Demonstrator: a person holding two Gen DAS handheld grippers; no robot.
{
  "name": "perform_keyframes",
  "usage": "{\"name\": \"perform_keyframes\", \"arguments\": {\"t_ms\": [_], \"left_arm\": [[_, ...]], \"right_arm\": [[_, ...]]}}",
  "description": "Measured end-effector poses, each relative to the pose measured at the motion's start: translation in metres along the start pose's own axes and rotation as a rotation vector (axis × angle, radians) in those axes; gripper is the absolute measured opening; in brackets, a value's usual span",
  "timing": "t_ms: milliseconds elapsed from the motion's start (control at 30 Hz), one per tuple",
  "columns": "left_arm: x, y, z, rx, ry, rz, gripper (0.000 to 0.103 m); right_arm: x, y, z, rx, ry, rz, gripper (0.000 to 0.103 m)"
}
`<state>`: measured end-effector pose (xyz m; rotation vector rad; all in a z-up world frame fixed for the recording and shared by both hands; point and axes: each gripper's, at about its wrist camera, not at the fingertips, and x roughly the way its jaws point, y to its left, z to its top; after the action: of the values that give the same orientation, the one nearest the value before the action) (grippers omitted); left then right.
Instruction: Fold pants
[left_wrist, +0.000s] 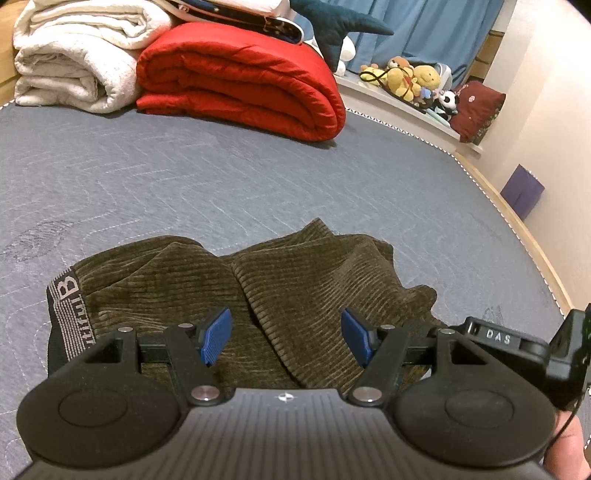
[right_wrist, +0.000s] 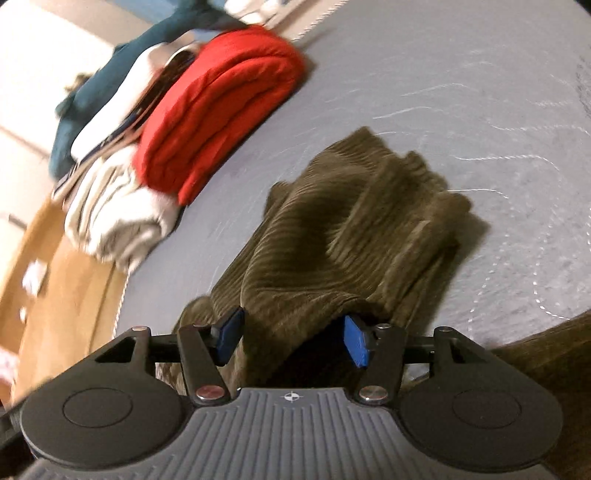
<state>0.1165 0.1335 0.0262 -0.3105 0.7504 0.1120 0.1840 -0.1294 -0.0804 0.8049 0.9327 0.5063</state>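
- Right now the brown pants (left_wrist: 295, 280) lie in a bumpy heap on the gray bed (left_wrist: 184, 177), close to its near edge.
- They are made of ribbed, soft cloth, and a black waistband (left_wrist: 68, 314) with a big letter B shows at the left end of the heap.
- The left gripper (left_wrist: 286, 336) hangs just over the pants with its two blue pads (left_wrist: 216, 334) spread wide apart, and it pinches nothing.
- The right gripper (right_wrist: 291, 338) is low at another part of the pants (right_wrist: 351, 229), also with its blue pads (right_wrist: 356, 345) spread apart.
- A fold of the brown cloth droops between the right pads, but they do not squeeze it.
- The right wrist view is blurry and tipped to one side.
- Far off, at the back edge of the bed, sits a thick red blanket (left_wrist: 240, 81), folded up.
- Just beside it, nearer the back left corner, is a rolled white blanket (left_wrist: 74, 55).
- Stuffed toys (left_wrist: 413, 81) sit in a pile on a ledge past the back right corner of the bed.
- A dark red pillow (left_wrist: 478, 109) leans next to the toys.
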Motion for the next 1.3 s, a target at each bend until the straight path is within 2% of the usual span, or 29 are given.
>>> {"name": "perform_keyframes", "arguments": {"t_ms": [67, 100, 233, 333, 400, 500, 600, 633, 700, 767, 800, 833, 933, 1067, 1200, 1300], "left_arm": [[0.0, -0.001, 0.0, 0.005, 0.002, -0.006, 0.071], [0.0, -0.001, -0.001, 0.007, 0.002, -0.008, 0.071], [0.0, -0.001, -0.001, 0.005, -0.003, -0.011, 0.071], [0.0, 0.002, -0.001, -0.002, -0.004, -0.006, 0.071], [0.001, 0.002, 0.0, -0.007, -0.003, -0.001, 0.071], [0.0, 0.002, -0.001, -0.013, -0.004, 0.006, 0.071], [0.0, 0.002, -0.001, -0.019, -0.004, 0.009, 0.072], [0.0, 0.002, -0.001, -0.02, -0.002, 0.009, 0.072], [0.001, 0.001, 0.0, -0.02, 0.002, 0.007, 0.074], [0.001, 0.001, -0.001, -0.018, 0.005, 0.006, 0.074], [0.001, 0.0, 0.0, -0.017, 0.005, 0.005, 0.074], [0.002, 0.0, -0.001, -0.015, 0.006, 0.005, 0.075], [0.002, 0.001, 0.0, -0.017, 0.006, 0.007, 0.075], [0.001, 0.002, 0.0, -0.024, 0.006, 0.006, 0.075], [0.001, 0.003, 0.0, -0.02, 0.007, -0.008, 0.075], [0.004, -0.001, -0.002, -0.004, 0.018, -0.032, 0.075]], "right_arm": [[-0.001, 0.003, -0.002, -0.016, -0.013, 0.001, 0.041], [-0.003, 0.009, -0.003, -0.047, -0.022, 0.003, 0.025], [-0.016, 0.052, -0.011, -0.283, -0.103, 0.032, 0.01], [-0.026, 0.081, -0.023, -0.467, -0.134, 0.118, 0.009], [-0.028, 0.094, -0.029, -0.547, -0.117, 0.178, 0.009], [-0.025, 0.102, -0.038, -0.628, -0.022, 0.241, 0.009], [-0.016, 0.105, -0.047, -0.686, 0.085, 0.228, 0.01], [-0.012, 0.105, -0.049, -0.693, 0.104, 0.206, 0.013], [-0.009, 0.107, -0.048, -0.68, 0.114, 0.178, 0.015], [-0.004, 0.11, -0.044, -0.638, 0.116, 0.156, 0.043], [-0.007, 0.108, -0.042, -0.616, 0.1, 0.146, 0.065], [-0.008, 0.106, -0.039, -0.593, 0.084, 0.14, 0.072], [-0.011, 0.094, -0.026, -0.476, 0.071, 0.142, 0.072], [-0.011, 0.065, -0.006, -0.242, 0.039, 0.122, 0.072], [-0.021, 0.032, 0.017, -0.032, -0.049, 0.067, 0.072], [-0.029, 0.011, 0.032, 0.073, -0.117, 0.015, 0.073]]}}
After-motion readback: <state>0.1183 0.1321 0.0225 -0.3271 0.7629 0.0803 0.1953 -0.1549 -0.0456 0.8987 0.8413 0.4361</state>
